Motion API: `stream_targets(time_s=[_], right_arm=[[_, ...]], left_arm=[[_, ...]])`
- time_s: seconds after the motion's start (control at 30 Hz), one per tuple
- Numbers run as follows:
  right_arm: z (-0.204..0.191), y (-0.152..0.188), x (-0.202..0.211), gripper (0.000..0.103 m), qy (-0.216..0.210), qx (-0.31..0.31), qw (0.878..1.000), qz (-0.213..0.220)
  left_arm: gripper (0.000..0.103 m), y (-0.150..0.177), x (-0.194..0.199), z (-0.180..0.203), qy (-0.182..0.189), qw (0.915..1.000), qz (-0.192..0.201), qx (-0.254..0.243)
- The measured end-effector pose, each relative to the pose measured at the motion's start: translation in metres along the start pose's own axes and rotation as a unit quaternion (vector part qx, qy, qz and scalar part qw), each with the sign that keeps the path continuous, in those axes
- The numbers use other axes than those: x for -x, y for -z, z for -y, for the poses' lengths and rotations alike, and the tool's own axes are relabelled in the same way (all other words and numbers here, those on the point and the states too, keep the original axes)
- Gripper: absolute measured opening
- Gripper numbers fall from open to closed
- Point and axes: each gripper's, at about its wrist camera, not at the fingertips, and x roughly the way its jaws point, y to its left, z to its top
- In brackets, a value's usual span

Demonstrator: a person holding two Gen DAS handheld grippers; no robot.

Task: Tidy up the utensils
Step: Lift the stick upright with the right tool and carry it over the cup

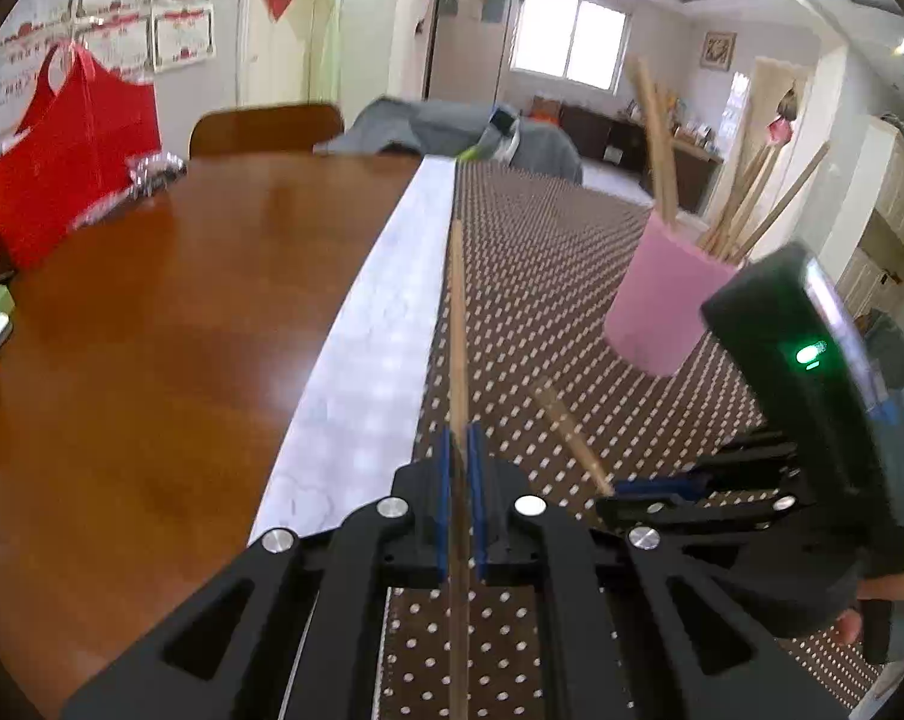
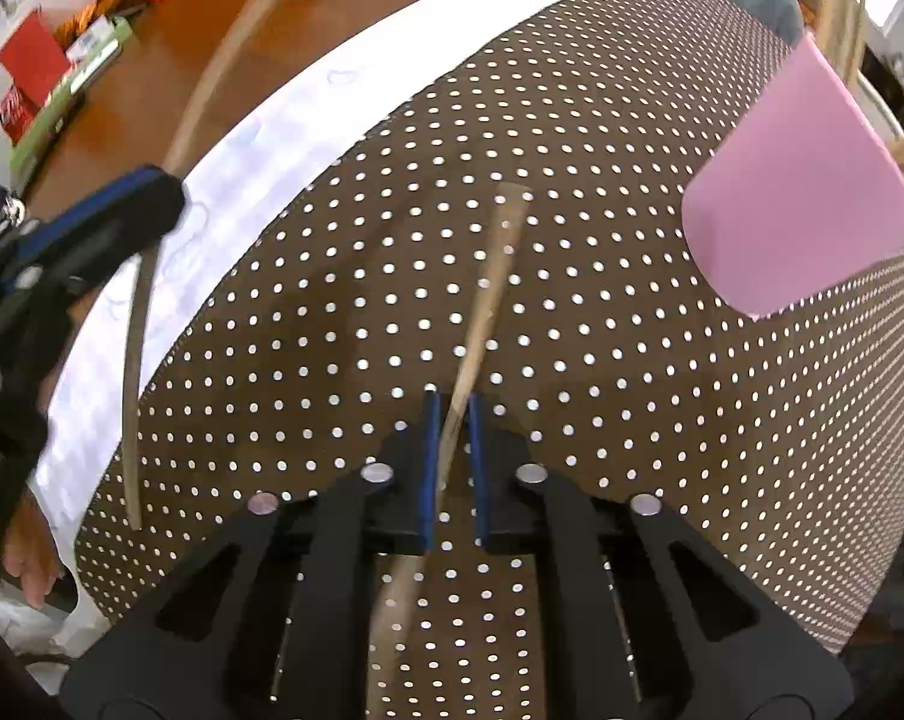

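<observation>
Chopstick pointing away, clamped lengthwise in left hand-held gripper

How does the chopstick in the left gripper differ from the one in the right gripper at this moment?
The left gripper holds its chopstick partway along, with length showing on both sides of the fingers. The right gripper holds its chopstick nearer one end.

The left chopstick points along the white strip; the right one sits over the dotted mat.

Both are plain wood, clamped between shut fingers, outside the pink cup.

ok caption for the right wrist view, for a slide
Right gripper shut on a wooden chopstick above the dotted mat, pink cup nearby.
</observation>
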Motion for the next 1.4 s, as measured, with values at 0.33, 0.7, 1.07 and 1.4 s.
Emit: stream_targets(time_s=[0.33,0.7,1.07,1.4], right_arm=[[0.047,0.029,0.024,0.006,-0.067,-0.059,0.988,0.126],[0.091,0.068,0.122,0.006,-0.079,-0.098,0.928,0.352],[0.142,0.085,0.168,0.006,-0.055,-0.149,0.872,0.463],[0.166,0.069,0.192,0.006,-0.055,-0.158,0.842,0.512]], left_arm=[[0.006,-0.024,0.020,0.031,0.032,0.9969,0.069,-0.020],[0.006,-0.063,0.033,0.086,0.088,0.9795,0.178,-0.032],[0.006,-0.103,0.016,0.128,0.126,0.9551,0.266,-0.034],[0.006,-0.129,0.007,0.141,0.123,0.9354,0.331,-0.016]])
